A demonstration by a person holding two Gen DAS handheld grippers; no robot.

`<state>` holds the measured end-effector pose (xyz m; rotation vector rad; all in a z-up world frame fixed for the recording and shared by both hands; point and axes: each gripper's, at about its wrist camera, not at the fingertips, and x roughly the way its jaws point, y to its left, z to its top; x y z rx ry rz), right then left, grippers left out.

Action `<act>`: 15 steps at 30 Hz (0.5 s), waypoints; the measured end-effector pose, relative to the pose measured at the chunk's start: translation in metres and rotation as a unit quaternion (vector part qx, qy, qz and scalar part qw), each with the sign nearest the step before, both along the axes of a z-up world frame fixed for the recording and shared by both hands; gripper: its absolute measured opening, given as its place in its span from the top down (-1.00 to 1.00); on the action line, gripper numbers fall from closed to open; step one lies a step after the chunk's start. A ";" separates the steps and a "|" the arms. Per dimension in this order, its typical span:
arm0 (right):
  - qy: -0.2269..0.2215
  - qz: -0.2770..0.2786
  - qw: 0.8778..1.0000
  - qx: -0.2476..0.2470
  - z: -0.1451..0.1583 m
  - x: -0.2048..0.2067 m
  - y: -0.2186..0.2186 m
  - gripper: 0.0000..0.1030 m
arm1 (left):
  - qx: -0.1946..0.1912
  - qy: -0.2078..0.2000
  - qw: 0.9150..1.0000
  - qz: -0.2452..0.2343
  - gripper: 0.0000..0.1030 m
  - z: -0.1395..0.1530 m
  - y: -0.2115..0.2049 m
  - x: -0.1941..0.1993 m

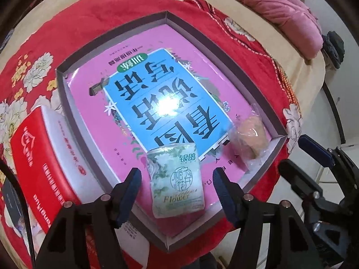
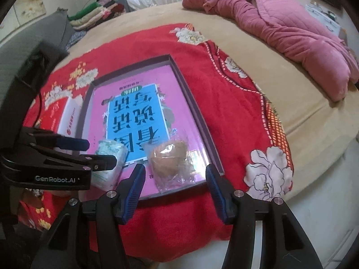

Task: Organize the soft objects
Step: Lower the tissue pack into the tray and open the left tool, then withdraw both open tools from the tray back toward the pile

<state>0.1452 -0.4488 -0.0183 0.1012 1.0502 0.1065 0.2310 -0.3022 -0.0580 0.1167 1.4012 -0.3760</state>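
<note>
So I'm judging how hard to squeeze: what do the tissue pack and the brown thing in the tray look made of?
The tissue pack looks like soft paper in printed plastic film: glossy wrap, rounded corners. The brown thing sits in a clear crinkled plastic bag with glare on it; its contents look soft, maybe sponge or bread, I can't tell. The tray seems stiff grey cardboard.

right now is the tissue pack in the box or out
In: the tissue pack lies on the pink floor inside the box, near its front wall.
</note>
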 end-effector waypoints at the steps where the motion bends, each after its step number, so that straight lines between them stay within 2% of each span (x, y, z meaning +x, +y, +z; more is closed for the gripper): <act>1: -0.003 -0.004 1.000 0.000 0.003 -0.001 -0.001 -0.12 | -0.001 -0.008 1.000 0.001 -0.27 0.005 0.002 -0.002; 5: -0.020 -0.015 1.000 0.000 0.015 -0.008 -0.003 -0.15 | -0.002 -0.040 0.999 0.001 -0.29 0.027 0.009 -0.013; 7: -0.029 -0.016 0.999 -0.005 0.021 -0.011 -0.001 -0.29 | -0.007 -0.061 0.998 0.001 -0.32 0.041 0.014 -0.023; 15: -0.051 -0.022 0.998 -0.004 0.039 -0.021 0.015 -0.39 | -0.022 -0.120 0.992 0.016 -0.38 0.083 0.036 -0.054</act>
